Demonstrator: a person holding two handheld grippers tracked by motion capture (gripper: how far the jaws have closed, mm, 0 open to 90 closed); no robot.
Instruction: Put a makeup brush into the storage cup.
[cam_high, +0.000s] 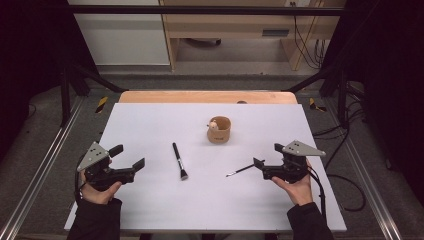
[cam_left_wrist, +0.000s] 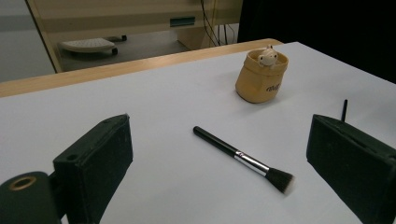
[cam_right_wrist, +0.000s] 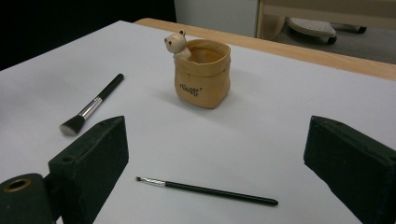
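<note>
Your right tool (cam_high: 262, 165) sits low at the near right of the white surface (cam_high: 150, 200), jaws wide apart and gripping nothing. The thin brush (cam_right_wrist: 205, 189) lies flat just ahead of it, between the two jaws in the right gripper view. In the high view its long axis runs roughly left-right with a slight tilt: handle end toward your right tool, fine tip pointing left and slightly toward you.

Judgement: the step in hand is the pickup of this thin brush. Lower the tool until both pads straddle the black handle, not the metal collar or tip. Close across the axis, near the middle of the handle, so it does not pivot when lifted. It is slim and may roll, so close slowly.

Your left tool (cam_high: 129, 162) rests at the near left, jaws also apart and empty. Ahead of it lies the thick brush (cam_left_wrist: 243, 158), near the centre of the surface. Its long axis runs near-far in the high view: bristle head toward you, handle end pointing away toward the cup.

Farthest, right of centre, stands the tan cup (cam_high: 219, 130), upright, mouth open, a small bear figure (cam_right_wrist: 177, 44) at its rim. It stands well apart from both brushes.
</note>
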